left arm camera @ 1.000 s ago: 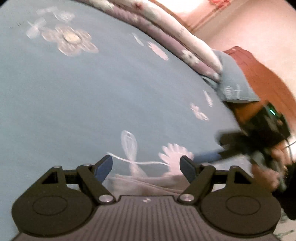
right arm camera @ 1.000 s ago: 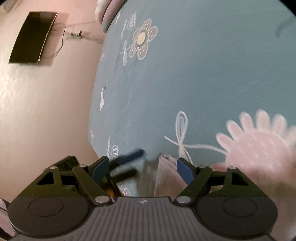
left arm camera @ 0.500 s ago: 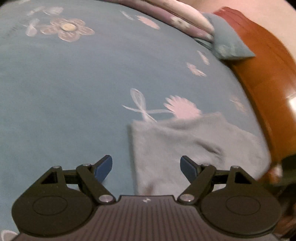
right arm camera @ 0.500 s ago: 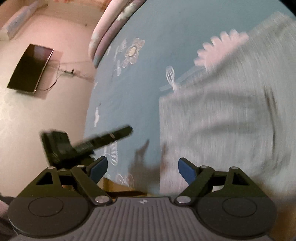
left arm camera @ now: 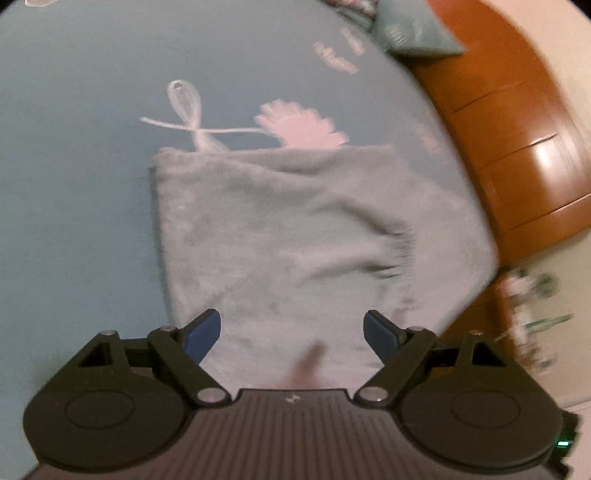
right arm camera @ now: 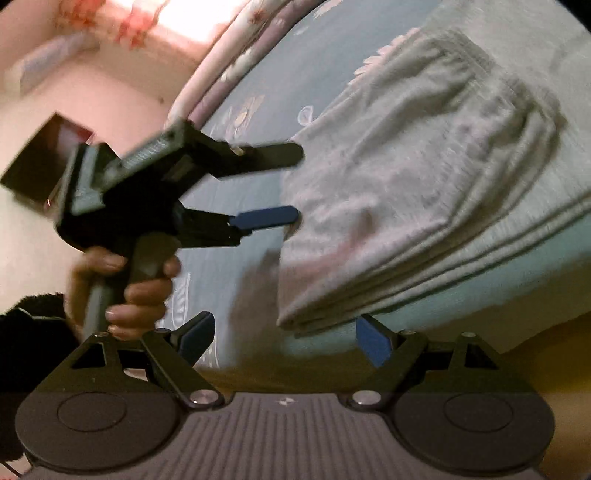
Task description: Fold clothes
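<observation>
A grey fleecy garment (left arm camera: 295, 240) lies folded in layers on the blue flowered bed sheet (left arm camera: 74, 184), near the bed's edge. My left gripper (left arm camera: 291, 326) hovers over the garment's near edge, its jaws wide and still opening, with nothing gripped. In the right wrist view the left gripper (right arm camera: 297, 184) points at the garment's (right arm camera: 424, 184) left side, held by a hand (right arm camera: 140, 291). My right gripper (right arm camera: 286, 326) stands open just short of the stacked folded corner, nothing between its pads.
An orange wooden bed frame (left arm camera: 517, 147) curves along the right. A blue pillow (left arm camera: 410, 29) and a rolled floral duvet (right arm camera: 221, 62) lie at the far end. A dark screen (right arm camera: 40, 158) hangs on the pink wall.
Both grippers have drawn back from the garment, which now lies folded in full view. The right gripper swung a long way sideways, and the left gripper now shows large in its view.
</observation>
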`<state>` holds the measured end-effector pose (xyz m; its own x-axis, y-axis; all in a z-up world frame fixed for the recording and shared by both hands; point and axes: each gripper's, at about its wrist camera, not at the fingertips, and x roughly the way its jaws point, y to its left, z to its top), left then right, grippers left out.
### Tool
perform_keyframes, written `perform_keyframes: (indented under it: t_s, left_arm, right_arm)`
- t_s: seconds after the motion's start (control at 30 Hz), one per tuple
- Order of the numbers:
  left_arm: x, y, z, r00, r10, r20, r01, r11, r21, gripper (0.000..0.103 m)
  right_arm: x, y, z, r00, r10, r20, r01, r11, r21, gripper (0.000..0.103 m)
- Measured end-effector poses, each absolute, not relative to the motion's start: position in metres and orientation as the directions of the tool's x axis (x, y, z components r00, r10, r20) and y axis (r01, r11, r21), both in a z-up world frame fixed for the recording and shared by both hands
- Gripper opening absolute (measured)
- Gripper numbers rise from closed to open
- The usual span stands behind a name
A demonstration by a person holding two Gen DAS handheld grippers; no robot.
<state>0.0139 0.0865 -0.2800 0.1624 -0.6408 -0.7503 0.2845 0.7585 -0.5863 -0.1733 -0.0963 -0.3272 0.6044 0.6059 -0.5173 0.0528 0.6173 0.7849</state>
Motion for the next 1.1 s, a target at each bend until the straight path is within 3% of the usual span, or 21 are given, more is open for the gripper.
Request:
perform_keyframes:
  t_s: [0.13,0.37,0.6,0.73,0.87,1.1]
  left_arm:
    - [0.009,0.086,-0.273,0.180,-0.645,-0.743,0.291,0.756,-0.586,0.084]
    - [-0.024,0.079,-0.265,0.075,-0.746,-0.661,0.258,0.655,-0.710,0.085]
    - [-0.030,0.081,-0.281,0.075,-0.707,-0.703,0.180,0.703,-0.688,0.084]
    - [-0.030,0.069,-0.261,0.085,-0.766,-0.638,0.232,0.638,-0.735,0.085]
    - [-0.032,0.051,-0.256,0.073,-0.755,-0.652,0.313,0.638,-0.703,0.085]
    - [-0.023,0.049,-0.263,0.082,-0.776,-0.626,0.269,0.622,-0.736,0.085]
  right_arm:
    - [-0.189,-0.101,-0.342,0.645,0.605,-0.467,0.085,0.551,0.830,0.087]
    - [-0.216,-0.106,-0.354,0.662,0.598,-0.451,0.134,0.498,0.857,0.088]
    - [-0.222,-0.108,-0.355,0.697,0.594,-0.402,0.122,0.454,0.883,0.088]
    - [-0.222,-0.104,-0.347,0.712,0.576,-0.403,0.107,0.477,0.872,0.088]
    - [-0.222,-0.117,-0.341,0.755,0.524,-0.393,0.109,0.492,0.864,0.088]
    - [-0.194,-0.161,-0.336,0.832,0.410,-0.375,0.109,0.541,0.834,0.089]
